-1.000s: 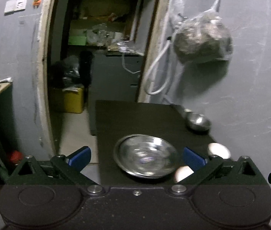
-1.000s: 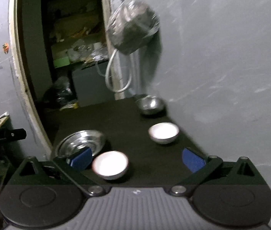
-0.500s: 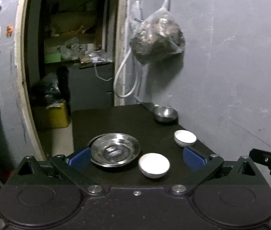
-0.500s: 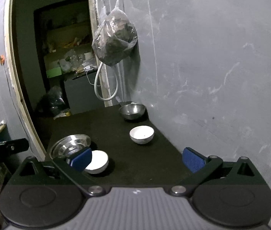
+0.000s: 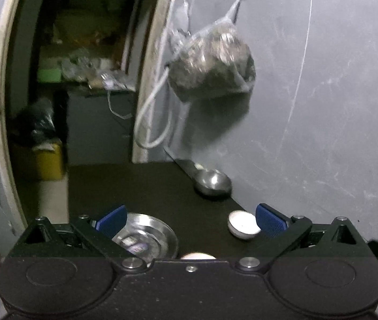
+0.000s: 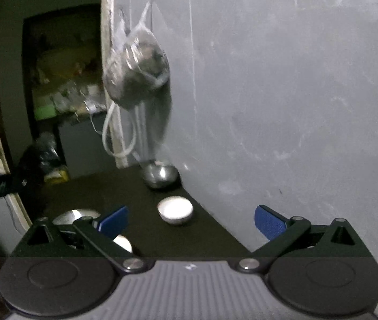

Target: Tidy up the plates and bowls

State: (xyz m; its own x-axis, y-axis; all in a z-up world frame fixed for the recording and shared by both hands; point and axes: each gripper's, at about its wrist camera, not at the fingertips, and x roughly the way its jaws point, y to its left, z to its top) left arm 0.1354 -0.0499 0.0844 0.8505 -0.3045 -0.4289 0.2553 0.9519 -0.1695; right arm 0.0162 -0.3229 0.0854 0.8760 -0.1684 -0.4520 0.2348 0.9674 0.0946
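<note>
Both tools are released and hold nothing: the left tool point(image 5: 189, 220) and the right tool point(image 6: 191, 220) each show their blue pads spread wide above the dark bench point(image 5: 162, 186). Under the left pad of the left tool lies the shallow round steel plate point(image 5: 149, 237), and a small white bowl point(image 5: 243, 225) stands just beside its right pad; a 2nd white bowl point(image 5: 198, 255) is almost hidden behind the tool body. Ahead of both tools, against the grey wall point(image 6: 282, 106), stands the round steel bowl point(image 6: 160, 176). In my judgement the risk is a collision: the white bowl near the right pad stands close to the wall side of the bench, so a careless closing or lowering could push it against the wall or tip it. The steel plate is thin and low, so a pad could slide over its rim instead of gripping. The picture is blurred, which suggests quick motion. The bench surface looks matte and black. The room is dim; a clear plastic bag of dark material point(image 5: 210, 61) hangs on the wall, with a white hose point(image 5: 151, 122) by the door frame.
</note>
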